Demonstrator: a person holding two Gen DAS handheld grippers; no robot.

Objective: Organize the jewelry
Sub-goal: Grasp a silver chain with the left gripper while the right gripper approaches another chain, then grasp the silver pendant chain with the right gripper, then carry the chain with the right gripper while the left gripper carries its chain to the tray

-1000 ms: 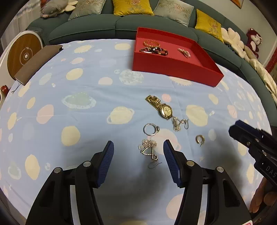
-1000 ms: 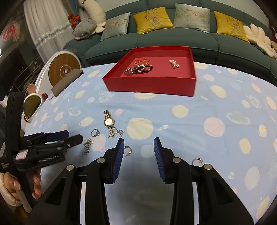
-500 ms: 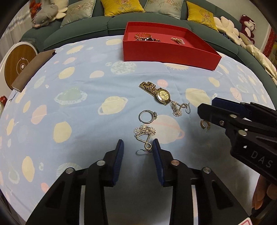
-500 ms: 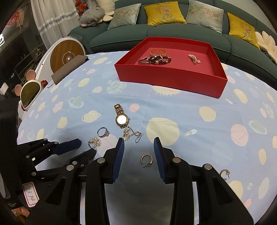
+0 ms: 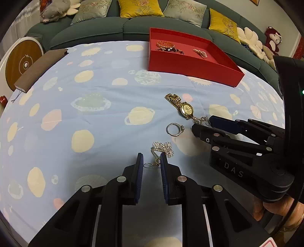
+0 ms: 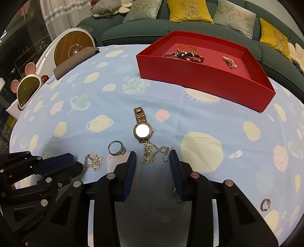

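A red tray at the far side of the table holds bracelets. On the cloth lie a gold watch, a silver ring and two flower drop earrings. My left gripper is open a little, its pads on either side of the near earring's hook; that flower earring lies just ahead. My right gripper is open around the other flower earring below the watch. It also shows in the left wrist view.
A small hoop earring lies at the near right; another is half hidden under the right finger. A brown notebook lies at the table's left edge beside a round white device. A sofa with cushions runs behind.
My left gripper has narrowed from wide open and closed in on the near earring's hook. My right gripper has moved left and forward, from the hoop earring to the flower earring below the watch.
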